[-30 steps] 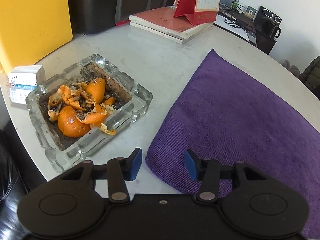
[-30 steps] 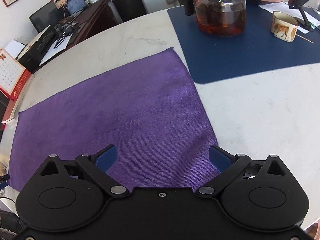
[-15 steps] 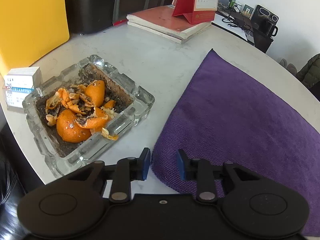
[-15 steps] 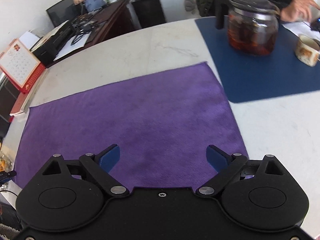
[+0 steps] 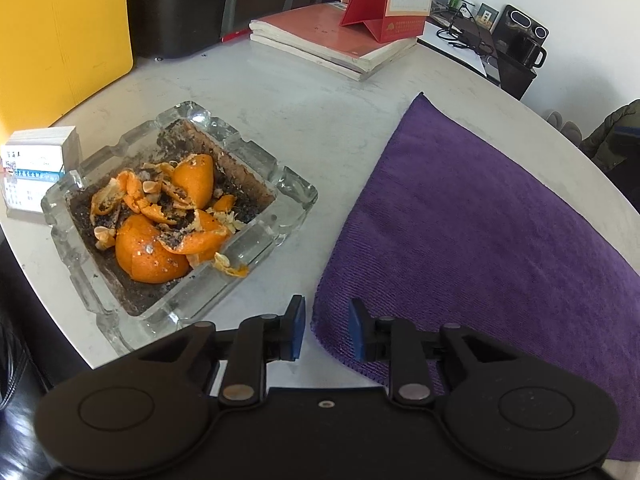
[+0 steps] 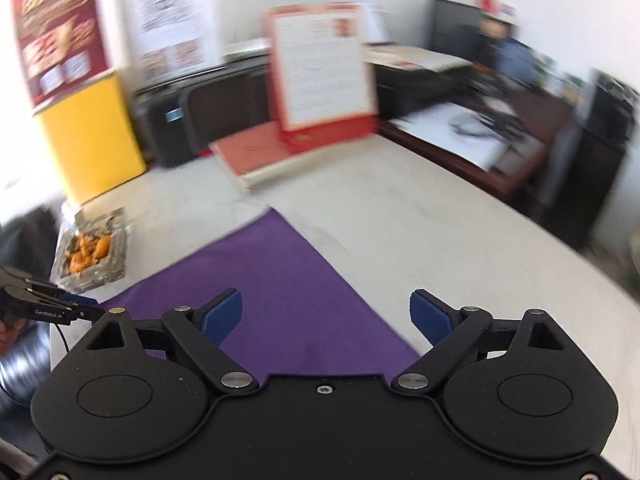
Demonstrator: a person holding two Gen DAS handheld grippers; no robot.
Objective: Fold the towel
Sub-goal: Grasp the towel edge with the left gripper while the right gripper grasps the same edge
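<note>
A purple towel (image 5: 480, 220) lies flat on the white marble table (image 5: 312, 120). My left gripper (image 5: 326, 332) straddles the towel's near left corner, its blue pads narrowly apart with the cloth edge between them; it is not clamped. In the blurred right wrist view the towel (image 6: 280, 288) lies below my right gripper (image 6: 326, 316), which is wide open and empty above the towel's near edge. The left gripper (image 6: 76, 304) also shows at the left of that view.
A glass ashtray (image 5: 176, 216) full of orange peel stands just left of the towel corner. A small white box (image 5: 36, 160) sits at the table's left edge. Books with a red desk calendar (image 5: 360, 36) lie at the back. A yellow panel (image 5: 60, 32) stands far left.
My left gripper's pads have narrowed around the towel's corner. My right gripper has swung sharply left, now facing the calendar and ashtray instead of the teapot and blue mat; it stays open.
</note>
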